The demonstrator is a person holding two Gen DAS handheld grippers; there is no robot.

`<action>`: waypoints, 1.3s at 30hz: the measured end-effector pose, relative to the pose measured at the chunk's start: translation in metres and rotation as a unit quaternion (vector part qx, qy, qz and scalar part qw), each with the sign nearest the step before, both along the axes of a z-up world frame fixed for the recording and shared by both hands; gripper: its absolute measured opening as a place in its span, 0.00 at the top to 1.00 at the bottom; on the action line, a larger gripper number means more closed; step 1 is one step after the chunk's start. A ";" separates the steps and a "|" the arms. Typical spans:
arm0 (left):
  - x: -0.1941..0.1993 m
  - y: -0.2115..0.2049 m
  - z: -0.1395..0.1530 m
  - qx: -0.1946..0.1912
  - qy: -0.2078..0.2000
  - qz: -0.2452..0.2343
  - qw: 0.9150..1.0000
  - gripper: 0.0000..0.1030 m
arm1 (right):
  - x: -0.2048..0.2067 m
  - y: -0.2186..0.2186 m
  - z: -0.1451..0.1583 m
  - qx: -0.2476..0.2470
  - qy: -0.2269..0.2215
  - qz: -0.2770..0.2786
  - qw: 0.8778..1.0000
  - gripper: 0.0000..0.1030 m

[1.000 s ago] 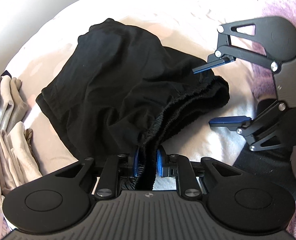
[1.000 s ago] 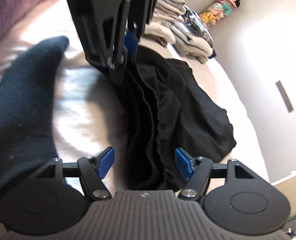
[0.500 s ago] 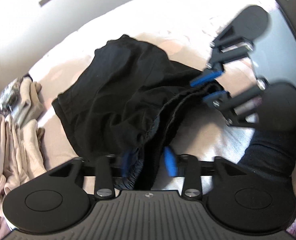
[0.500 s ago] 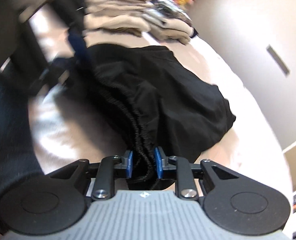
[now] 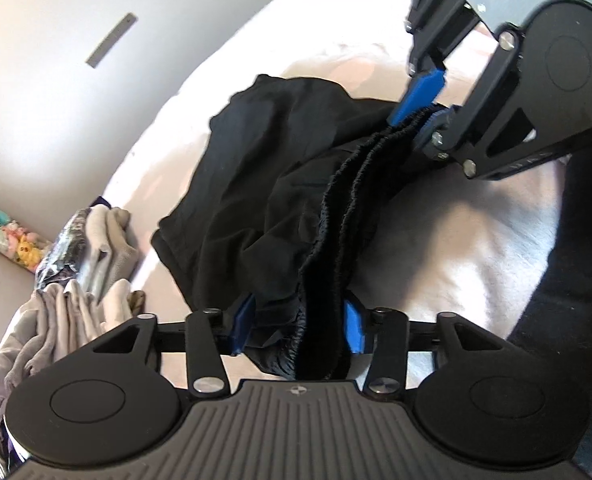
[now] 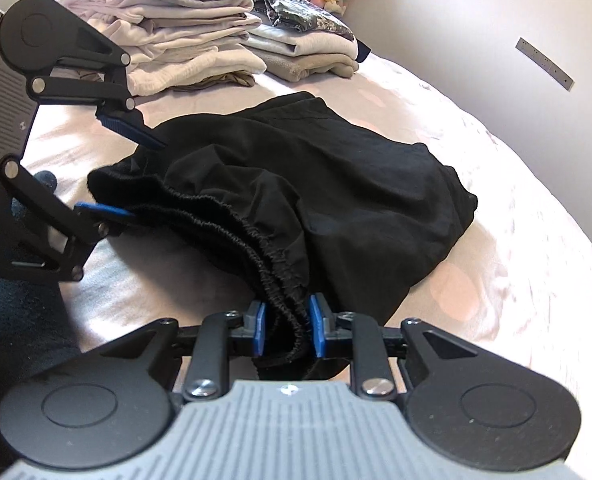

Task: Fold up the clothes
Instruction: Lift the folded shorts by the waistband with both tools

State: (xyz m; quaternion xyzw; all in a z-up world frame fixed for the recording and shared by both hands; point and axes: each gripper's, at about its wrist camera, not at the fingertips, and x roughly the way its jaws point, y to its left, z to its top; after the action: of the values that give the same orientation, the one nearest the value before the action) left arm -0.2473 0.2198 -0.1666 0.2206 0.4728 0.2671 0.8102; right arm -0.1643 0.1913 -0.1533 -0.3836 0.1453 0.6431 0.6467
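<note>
Your black shorts [image 6: 316, 184] lie rumpled on the pale bed [image 6: 516, 240], elastic waistband gathered (no readable label), with your right claw [image 6: 285, 326] clenched on one end and your left claw [image 5: 298, 318], just closing, clamping the other.

A pair of black, thin-fabric shorts [image 6: 320, 184] with a gathered elastic waistband [image 6: 231, 220] (bunched into ridged folds) lies crumpled on the pale pink bed, its waistband edge lifted and stretched taut.
</note>
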 end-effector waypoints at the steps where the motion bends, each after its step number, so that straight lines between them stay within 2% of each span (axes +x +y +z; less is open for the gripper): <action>1: 0.000 0.001 0.001 -0.005 -0.002 -0.001 1.000 0.77 | 0.000 -0.001 0.000 0.001 0.000 0.000 1.000 0.76; 4: 0.001 -0.002 0.004 -0.005 -0.004 -0.006 1.000 0.86 | 0.000 0.000 0.001 0.003 -0.001 0.000 1.000 0.76; 7: 0.000 -0.004 0.006 -0.010 -0.003 -0.010 1.000 0.88 | 0.001 -0.001 0.004 0.005 0.001 -0.001 1.000 0.76; 14: -0.008 -0.005 0.024 -0.027 -0.010 -0.013 1.000 0.90 | -0.005 -0.008 0.020 0.003 -0.029 0.022 0.999 0.77; 28: -0.048 -0.037 0.080 -0.091 -0.023 -0.031 0.995 0.90 | -0.022 -0.059 0.071 -0.023 -0.027 0.080 0.996 0.78; 33: -0.053 -0.044 0.084 -0.096 -0.028 -0.035 0.994 0.90 | -0.029 -0.076 0.077 -0.030 -0.026 0.095 0.995 0.78; 39: -0.047 -0.036 0.087 -0.090 -0.030 -0.037 0.995 0.90 | -0.024 -0.072 0.078 -0.027 -0.023 0.088 0.995 0.77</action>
State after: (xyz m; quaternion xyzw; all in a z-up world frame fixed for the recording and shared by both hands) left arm -0.2948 0.1839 -0.0798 0.1556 0.4622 0.2000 0.8498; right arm -0.1883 0.1194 -0.0748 -0.4268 0.1131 0.6844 0.5802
